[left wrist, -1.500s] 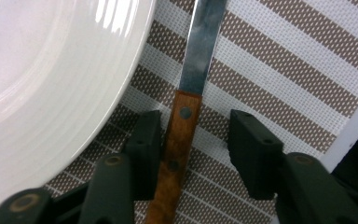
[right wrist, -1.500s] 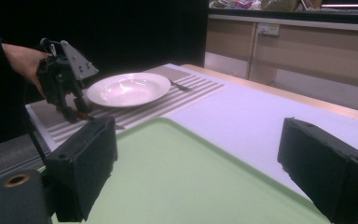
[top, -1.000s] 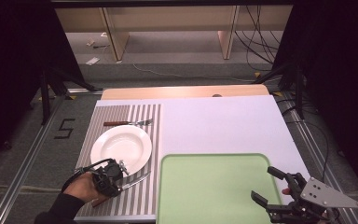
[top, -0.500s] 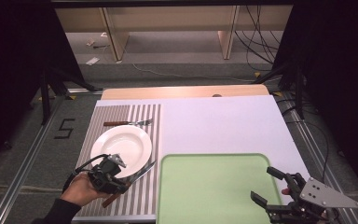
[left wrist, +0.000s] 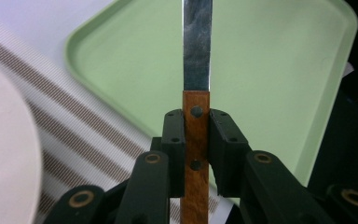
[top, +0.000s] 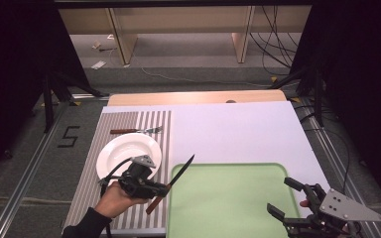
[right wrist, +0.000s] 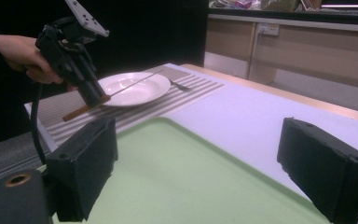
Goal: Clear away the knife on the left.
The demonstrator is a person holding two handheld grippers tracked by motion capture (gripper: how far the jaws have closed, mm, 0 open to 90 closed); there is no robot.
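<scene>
So you've got the knife [top: 170, 182] up off the striped placemat [top: 129, 129] now. A second ago your left gripper [top: 155, 191] was down low by the near rim of the white plate [top: 129, 152], and now it's swung toward the green tray [top: 228, 198], with the blade angling up over the tray's far-left corner. My guess is the knife's headed for the tray, since that's where it points.

In the left gripper view the jaws are clamped on the wooden handle [left wrist: 196, 140], one on each side, right around the rivets. The steel blade [left wrist: 197, 42] sticks straight out past them, so the grip looks square and secure.

The fork [top: 138, 130] sits on the placemat beyond the plate, toward the counter's far edge. Your right gripper [top: 291, 203] hangs at the tray's near-right corner, jaws spread wide, nothing between them.
</scene>
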